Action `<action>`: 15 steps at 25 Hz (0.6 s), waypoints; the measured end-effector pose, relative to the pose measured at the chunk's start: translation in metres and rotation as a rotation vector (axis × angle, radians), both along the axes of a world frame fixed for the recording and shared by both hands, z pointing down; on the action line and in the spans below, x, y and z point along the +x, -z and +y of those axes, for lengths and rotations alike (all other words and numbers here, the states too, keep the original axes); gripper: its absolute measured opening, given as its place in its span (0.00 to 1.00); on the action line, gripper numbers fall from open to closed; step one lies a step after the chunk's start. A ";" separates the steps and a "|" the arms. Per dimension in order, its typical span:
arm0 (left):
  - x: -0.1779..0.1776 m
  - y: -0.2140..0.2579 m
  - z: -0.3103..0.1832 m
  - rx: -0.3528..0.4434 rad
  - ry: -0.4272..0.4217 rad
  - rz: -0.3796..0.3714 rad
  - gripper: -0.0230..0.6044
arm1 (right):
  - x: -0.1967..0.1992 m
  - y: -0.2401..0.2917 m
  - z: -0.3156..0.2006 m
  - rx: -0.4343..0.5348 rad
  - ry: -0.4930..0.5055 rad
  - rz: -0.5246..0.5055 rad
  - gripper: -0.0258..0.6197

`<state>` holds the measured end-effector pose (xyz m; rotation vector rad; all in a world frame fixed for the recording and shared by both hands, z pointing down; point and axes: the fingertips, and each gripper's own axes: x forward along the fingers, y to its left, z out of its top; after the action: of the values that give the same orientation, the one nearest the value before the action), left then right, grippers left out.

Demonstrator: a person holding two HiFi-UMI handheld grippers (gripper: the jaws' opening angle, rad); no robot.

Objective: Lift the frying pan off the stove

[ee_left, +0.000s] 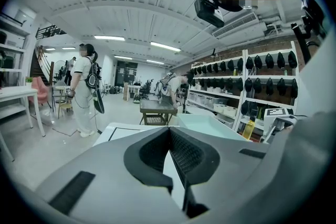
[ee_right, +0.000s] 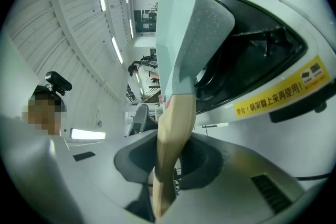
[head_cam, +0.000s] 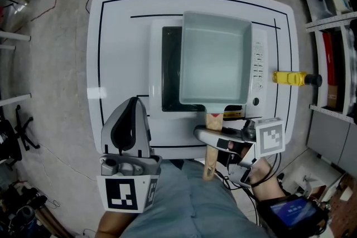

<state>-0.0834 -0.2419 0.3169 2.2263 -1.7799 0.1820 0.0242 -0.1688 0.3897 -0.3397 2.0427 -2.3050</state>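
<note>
Right gripper (head_cam: 207,135): its fingers pinch the wooden handle (ee_right: 170,149) from both sides, the wood running up between them.
Left gripper (head_cam: 131,120): its fingers are pressed together at the tips with nothing between them; it hangs beside the pan's handle, apart from it.
Frying pan (head_cam: 215,58): it sits on the stove (head_cam: 167,114), straight ahead of the right fingers. It is ahead and to the right of the left fingers.
Risk, tipping: the grip sits far back on the handle, away from the pan body. I judge the front edge could sag or the pan could roll about the handle as it rises.
Risk, slipping: the handle looks smooth and rounded, so a loose pinch could let it twist between the pads.
Risk, dragging: a low or slanted lift could scrape the pan across the stove top or nudge the stove on the table (head_cam: 117,36).
Head view only: the whole square pan, how it covers the dark cooking area, and a yellow bottle (head_cam: 289,77) well off to the right of the right fingers.
Right gripper view only: the handle seated between the pads and the yellow warning label (ee_right: 286,89) on the stove's edge.
Left gripper view only: the closed, empty pads.
</note>
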 end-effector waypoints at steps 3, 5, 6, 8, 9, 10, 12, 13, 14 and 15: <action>0.000 0.000 0.000 -0.001 -0.001 -0.003 0.06 | 0.003 -0.001 -0.001 0.018 0.008 0.017 0.20; -0.001 -0.001 0.002 -0.010 -0.003 -0.011 0.06 | 0.006 0.000 -0.002 0.018 -0.003 0.025 0.20; -0.001 -0.002 0.002 -0.016 -0.005 -0.015 0.06 | 0.007 0.001 -0.003 0.017 -0.011 0.026 0.20; 0.001 0.000 0.001 -0.009 -0.010 -0.007 0.06 | 0.008 0.003 -0.003 0.014 -0.016 0.031 0.20; 0.003 0.002 0.000 -0.002 -0.014 -0.001 0.06 | 0.009 0.004 -0.002 0.012 -0.015 0.032 0.20; 0.004 0.003 -0.001 0.002 -0.017 0.001 0.06 | 0.009 0.006 -0.002 0.013 -0.017 0.030 0.20; 0.006 0.005 -0.002 0.006 -0.023 -0.003 0.06 | 0.011 0.012 -0.002 0.022 -0.020 0.026 0.20; 0.008 0.006 -0.002 0.010 -0.024 -0.004 0.06 | 0.012 0.017 -0.002 0.031 -0.024 0.024 0.20; 0.009 0.007 -0.001 0.011 -0.025 -0.008 0.06 | 0.013 0.021 -0.002 0.042 -0.027 0.022 0.20; 0.010 0.007 0.001 0.007 -0.024 -0.015 0.06 | 0.014 0.026 -0.002 0.053 -0.026 0.022 0.20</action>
<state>-0.0738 -0.2414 0.3097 2.2578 -1.7653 0.1986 0.0382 -0.1704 0.3642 -0.3891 2.0918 -2.2379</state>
